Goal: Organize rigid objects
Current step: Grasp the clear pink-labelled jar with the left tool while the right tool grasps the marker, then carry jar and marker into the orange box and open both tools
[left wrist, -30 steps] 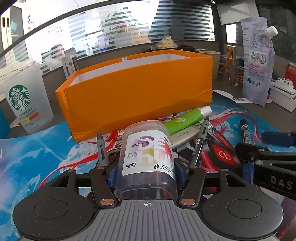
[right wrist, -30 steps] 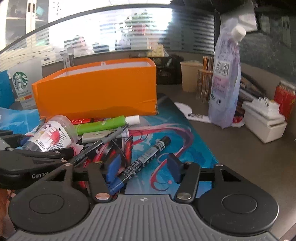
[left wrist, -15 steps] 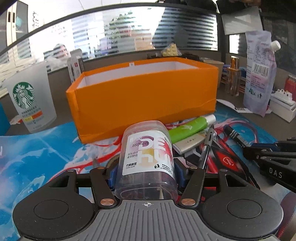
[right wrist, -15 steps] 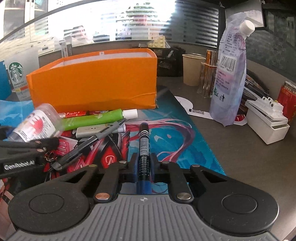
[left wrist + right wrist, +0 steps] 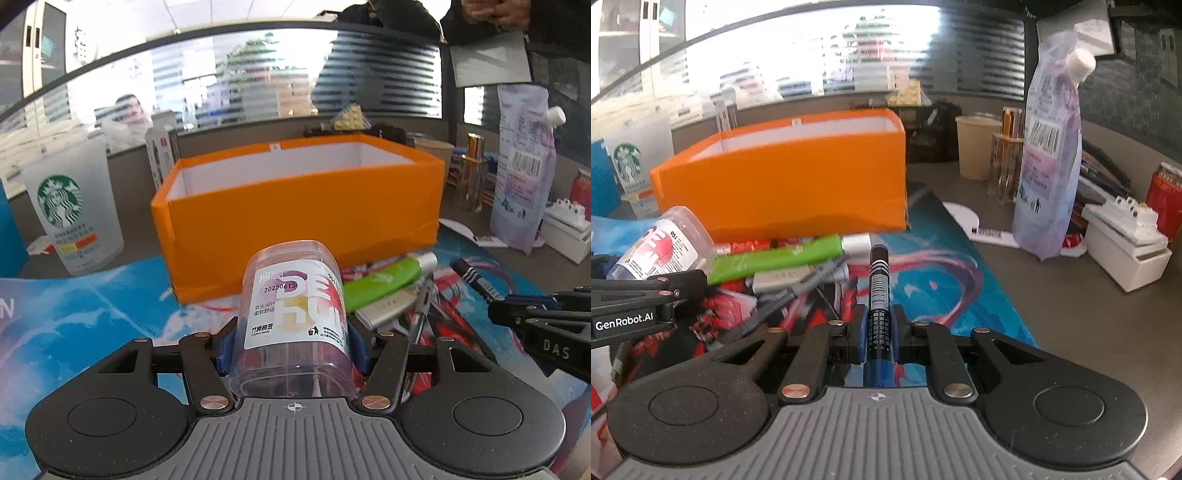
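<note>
Clear plastic forms the cotton swab jar (image 5: 293,314), which your left gripper (image 5: 293,347) has clamped between its blue pads (image 5: 223,349); the jaws are closed to the jar's width and bear on both its sides. The jar points toward the orange box (image 5: 295,206), just short of the box's near wall and low in front of it. Your right gripper (image 5: 877,332) has its jaws closed almost fully on the black-and-blue marker (image 5: 878,295), which points toward the box's right corner.

Judged from this layout, the step in hand is transport: both items are gripped, and neither is over the box yet. The box is open at the top, with a white interior; whether anything lies inside cannot be told.

For the next move, you would need to:
1. Raise each gripper above the box rim before advancing.
2. Carry one item over the opening at a time, keeping the grippers apart.
3. Widen the jaws only when the item is inside the walls.

On the printed mat (image 5: 942,280) in front of the box lie a green tube (image 5: 783,254), a silver flat item (image 5: 388,308) and a dark pen (image 5: 790,291), awaiting sorting. Left of the box stands a Starbucks cup (image 5: 74,210); right of it stands a purple refill pouch (image 5: 1049,147) on the counter (image 5: 1071,314).
</note>
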Tool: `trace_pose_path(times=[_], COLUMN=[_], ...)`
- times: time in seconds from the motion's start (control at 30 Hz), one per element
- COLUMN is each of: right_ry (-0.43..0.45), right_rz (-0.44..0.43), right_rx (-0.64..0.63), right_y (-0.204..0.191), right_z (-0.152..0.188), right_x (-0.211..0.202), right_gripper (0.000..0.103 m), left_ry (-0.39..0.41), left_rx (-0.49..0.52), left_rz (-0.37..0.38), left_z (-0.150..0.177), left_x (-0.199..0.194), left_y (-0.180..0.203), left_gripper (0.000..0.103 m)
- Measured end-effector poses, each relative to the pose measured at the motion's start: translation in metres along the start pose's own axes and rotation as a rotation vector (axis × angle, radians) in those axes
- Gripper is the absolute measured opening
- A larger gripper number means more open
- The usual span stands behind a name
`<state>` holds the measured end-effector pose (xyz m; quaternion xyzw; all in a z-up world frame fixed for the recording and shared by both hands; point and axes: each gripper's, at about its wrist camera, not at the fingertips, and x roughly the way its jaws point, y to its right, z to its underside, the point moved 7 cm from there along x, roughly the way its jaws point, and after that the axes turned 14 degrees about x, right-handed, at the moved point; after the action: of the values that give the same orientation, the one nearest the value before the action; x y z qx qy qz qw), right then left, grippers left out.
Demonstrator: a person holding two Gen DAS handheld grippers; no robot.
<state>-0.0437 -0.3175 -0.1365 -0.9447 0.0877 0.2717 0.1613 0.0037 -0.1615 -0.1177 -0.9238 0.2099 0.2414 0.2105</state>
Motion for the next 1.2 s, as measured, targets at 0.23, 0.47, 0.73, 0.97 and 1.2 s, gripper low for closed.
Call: trace_pose_path(times=[0.23, 0.47, 0.73, 0.97, 1.2], right_ry=[0.043, 0.100, 0.134, 0.168, 0.199], right_rz=[-0.078, -0.132, -0.172, -0.201, -0.217], right_rx=[0.027, 0.002, -0.002, -0.029, -0.040], right_y=[-0.010, -0.025, -0.038, -0.053, -0.061], right_z=[-0.019, -0.042, -0.066, -0.095, -0.125], right_x=[-0.012, -0.023, -0.025, -0.022, -0.011], right_gripper=[0.012, 0.012, 0.012, 0.012, 0.012], left_ry=[0.012, 0.027, 0.038, 0.027, 0.029], left_rx=[-0.043, -0.099, -0.116, -0.155, -0.192], left_rz=[-0.016, -0.026, -0.037, -0.043, -0.059], left_z=[-0.014, -0.036, -0.060, -0.078, -0.100], left_x=[-0.009, -0.015, -0.017, -0.004, 0.012], left_y=[-0.019, -0.043, -0.056, -0.075, -0.096], left_gripper=[0.056, 0.056, 0.056, 0.057, 0.057])
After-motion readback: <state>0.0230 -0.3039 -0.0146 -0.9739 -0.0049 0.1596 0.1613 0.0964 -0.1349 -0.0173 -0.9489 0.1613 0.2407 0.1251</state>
